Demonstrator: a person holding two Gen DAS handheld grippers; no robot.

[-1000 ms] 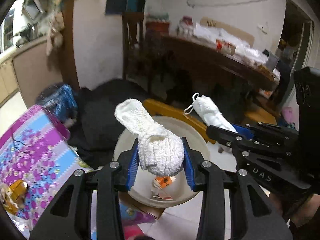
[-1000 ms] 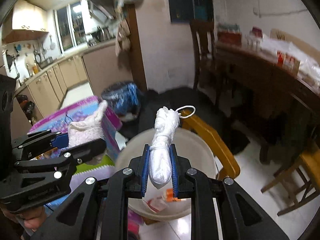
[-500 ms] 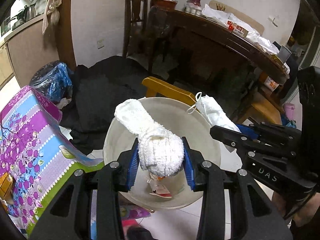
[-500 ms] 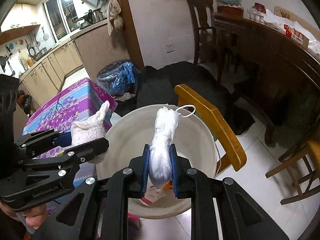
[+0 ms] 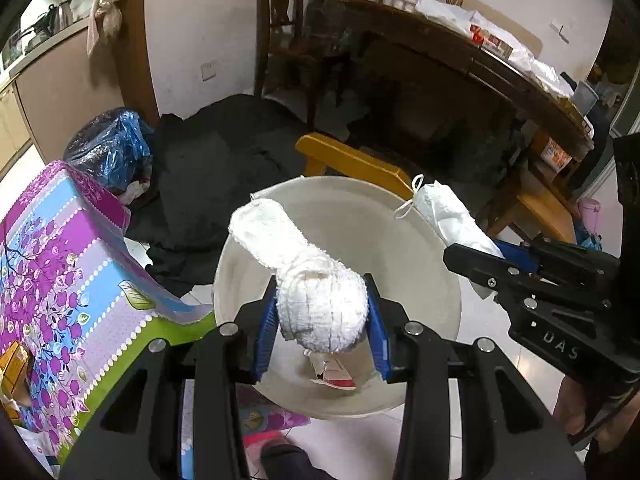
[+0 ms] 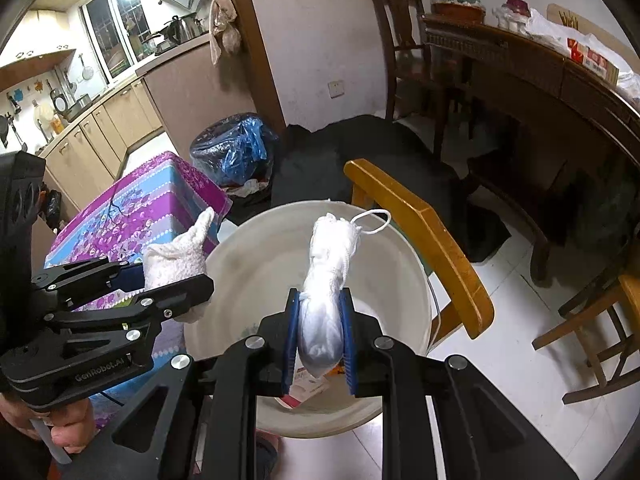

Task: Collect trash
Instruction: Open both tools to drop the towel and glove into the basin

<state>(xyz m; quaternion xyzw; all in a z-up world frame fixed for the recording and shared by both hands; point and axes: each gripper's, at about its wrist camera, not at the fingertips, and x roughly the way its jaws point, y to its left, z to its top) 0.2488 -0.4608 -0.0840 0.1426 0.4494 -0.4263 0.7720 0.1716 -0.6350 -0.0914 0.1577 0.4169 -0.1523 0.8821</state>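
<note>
Gripping a white towel (image 5: 320, 308), the left claw (image 5: 322, 320) hung over the bucket (image 5: 240, 264). Right claw (image 6: 319, 332) was clamped on a rolled white bag (image 6: 326, 304) just right of it, also above the bucket. Wrappers (image 5: 332, 372) lay inside; yellow chair (image 6: 424, 236) touched the far rim.

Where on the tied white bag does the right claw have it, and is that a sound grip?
The right claw clamps the tied white bag across its fat lower body, from below, with the knotted neck and loop pointing away. Probably sound: the bulk fills the pads.
</note>
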